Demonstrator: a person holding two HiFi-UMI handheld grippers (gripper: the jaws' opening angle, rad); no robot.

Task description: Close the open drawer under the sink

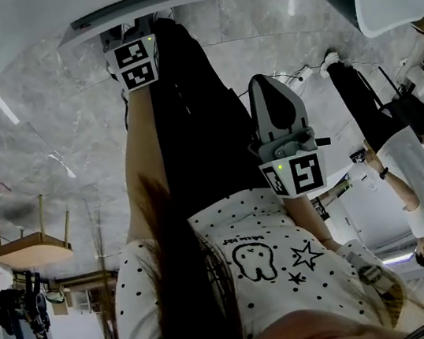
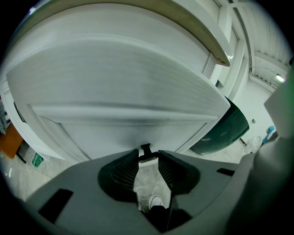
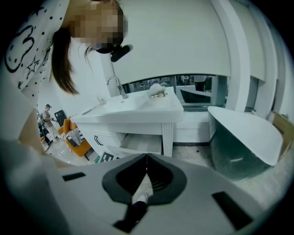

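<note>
The white front of the open drawer fills the left gripper view. My left gripper is up against it, its jaws a little apart and closed on the small black drawer handle. In the right gripper view the drawer stands pulled out under the white sink with its faucet. My right gripper hangs back from the vanity, shut with nothing in it. In the head view the left gripper's marker cube is beside the drawer, and the right gripper is lower.
A large white and dark bathtub stands right of the vanity. Orange chairs are at the left. Another person stands on the marble floor. A wooden stool sits further off.
</note>
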